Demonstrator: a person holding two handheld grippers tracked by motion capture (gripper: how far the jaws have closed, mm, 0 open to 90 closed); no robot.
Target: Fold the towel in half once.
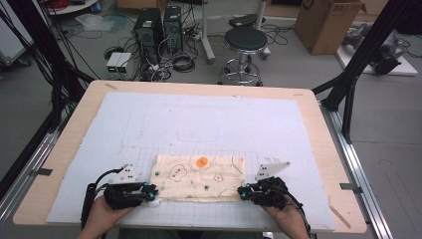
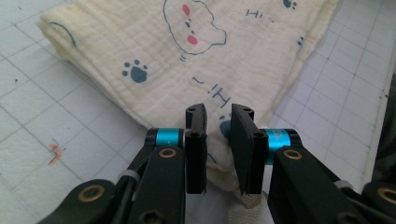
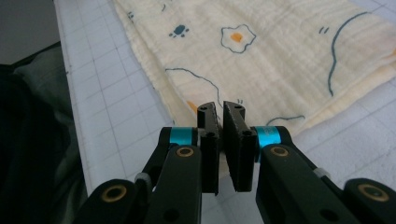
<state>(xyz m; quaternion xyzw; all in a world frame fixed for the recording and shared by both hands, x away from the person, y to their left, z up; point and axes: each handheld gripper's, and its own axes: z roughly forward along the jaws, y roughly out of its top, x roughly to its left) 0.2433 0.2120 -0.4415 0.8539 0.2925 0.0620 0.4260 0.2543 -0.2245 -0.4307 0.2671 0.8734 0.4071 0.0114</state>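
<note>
A cream folded cloth (image 1: 199, 177) printed with paw marks, fried eggs and an orange dot lies flat on the near part of the white gridded mat (image 1: 199, 119). My left gripper (image 1: 152, 193) is at the cloth's near left corner. In the left gripper view the jaws (image 2: 219, 112) stand a little apart with the bunched corner of the cloth (image 2: 187, 56) pinched between them. My right gripper (image 1: 242, 191) is at the near right corner. Its jaws (image 3: 220, 109) are almost together, and the edge of the cloth (image 3: 280, 56) runs in between them.
The mat covers most of a wooden table (image 1: 79, 129). Beyond the table's far edge, a black stool (image 1: 245, 40), computer towers (image 1: 149, 27) with cables and a cardboard box (image 1: 328, 20) stand on the floor. Black frame posts (image 1: 358, 59) rise at both sides.
</note>
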